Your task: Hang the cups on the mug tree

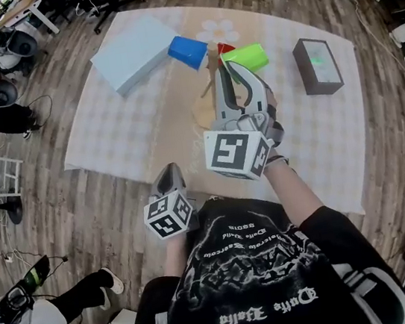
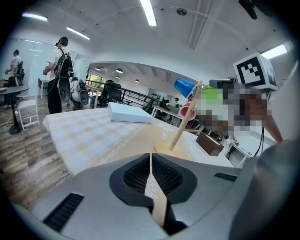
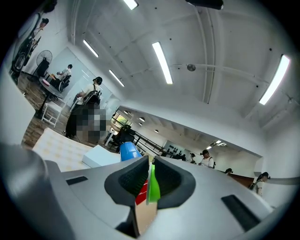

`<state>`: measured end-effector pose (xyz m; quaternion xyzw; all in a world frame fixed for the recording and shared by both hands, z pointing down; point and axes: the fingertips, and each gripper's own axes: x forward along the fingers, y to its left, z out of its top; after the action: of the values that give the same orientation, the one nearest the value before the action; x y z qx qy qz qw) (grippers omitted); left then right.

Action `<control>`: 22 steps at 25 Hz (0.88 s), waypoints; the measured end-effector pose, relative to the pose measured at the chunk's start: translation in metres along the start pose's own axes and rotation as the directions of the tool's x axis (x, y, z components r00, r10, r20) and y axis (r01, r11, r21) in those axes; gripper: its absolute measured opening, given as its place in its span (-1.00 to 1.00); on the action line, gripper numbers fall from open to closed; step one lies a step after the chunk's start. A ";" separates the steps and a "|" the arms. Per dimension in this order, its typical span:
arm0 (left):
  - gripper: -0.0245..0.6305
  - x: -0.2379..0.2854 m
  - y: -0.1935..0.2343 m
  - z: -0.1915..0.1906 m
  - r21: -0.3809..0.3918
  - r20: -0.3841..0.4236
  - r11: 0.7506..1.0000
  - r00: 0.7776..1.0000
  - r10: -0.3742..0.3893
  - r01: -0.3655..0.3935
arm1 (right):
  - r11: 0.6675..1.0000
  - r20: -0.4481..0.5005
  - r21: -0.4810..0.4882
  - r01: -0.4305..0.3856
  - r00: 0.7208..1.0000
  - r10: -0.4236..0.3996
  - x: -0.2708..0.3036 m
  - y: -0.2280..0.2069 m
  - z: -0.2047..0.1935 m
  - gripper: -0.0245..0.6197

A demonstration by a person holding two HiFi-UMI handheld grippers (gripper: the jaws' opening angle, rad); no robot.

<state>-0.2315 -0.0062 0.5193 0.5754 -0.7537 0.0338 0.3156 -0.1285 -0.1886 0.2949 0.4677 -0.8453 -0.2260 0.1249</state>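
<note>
A wooden mug tree [image 1: 211, 64] stands mid-table, its pole [image 2: 185, 121] tilted in the left gripper view. A blue cup [image 1: 187, 51] hangs on its left side and a red cup [image 1: 224, 47] behind the pole. To the right, a green cup [image 1: 252, 57] lies sideways at the tree, and my right gripper [image 1: 233, 67] is shut on it. In the right gripper view its green wall [image 3: 153, 185] shows edge-on between the pads, with the blue cup [image 3: 127, 151] beyond. My left gripper [image 1: 170, 172] hangs low near the front table edge, shut and holding nothing [image 2: 151, 161].
A flat light-blue box [image 1: 133, 53] lies at the table's back left and a dark box [image 1: 316, 65] at the right. A checked cloth [image 1: 108, 134] covers the table. People, chairs and desks stand farther off in the room.
</note>
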 end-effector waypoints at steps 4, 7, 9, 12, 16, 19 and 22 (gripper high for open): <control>-0.83 0.000 0.003 0.000 -0.005 0.004 1.000 1.000 0.012 -0.012 | 0.999 -0.007 0.031 -0.024 1.000 0.025 0.004 0.006 -0.005 -0.78; -0.83 0.000 0.003 0.000 -0.006 0.005 1.000 1.000 0.016 -0.015 | 0.997 -0.014 0.060 -0.056 0.998 0.057 0.005 0.010 -0.009 -0.77; -0.83 0.000 0.002 0.000 -0.005 0.005 1.000 1.000 0.014 -0.014 | 0.992 -0.015 0.093 -0.088 0.996 0.090 0.006 0.014 -0.012 -0.77; -0.83 0.001 -0.004 0.000 0.000 0.005 1.000 1.000 0.002 -0.002 | 0.981 -0.008 0.146 -0.126 0.992 0.129 0.003 0.016 -0.016 -0.77; -0.83 0.003 -0.015 0.003 0.012 0.011 0.999 0.999 -0.034 0.034 | 0.945 0.015 0.255 -0.205 0.978 0.208 -0.006 0.020 -0.024 -0.77; -0.83 0.005 -0.027 0.005 0.026 0.023 0.997 0.997 -0.079 0.078 | 0.899 0.038 0.338 -0.277 0.959 0.281 -0.018 0.026 -0.038 -0.78; -0.83 0.006 -0.041 0.006 0.045 0.036 0.990 0.990 -0.137 0.135 | 0.860 0.041 0.400 -0.316 0.944 0.328 -0.033 0.028 -0.061 -0.78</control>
<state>-0.1981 -0.0275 0.5050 0.6325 -0.7180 0.0168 0.2902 -0.1062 -0.1636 0.3617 0.3388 -0.9378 -0.0170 0.0745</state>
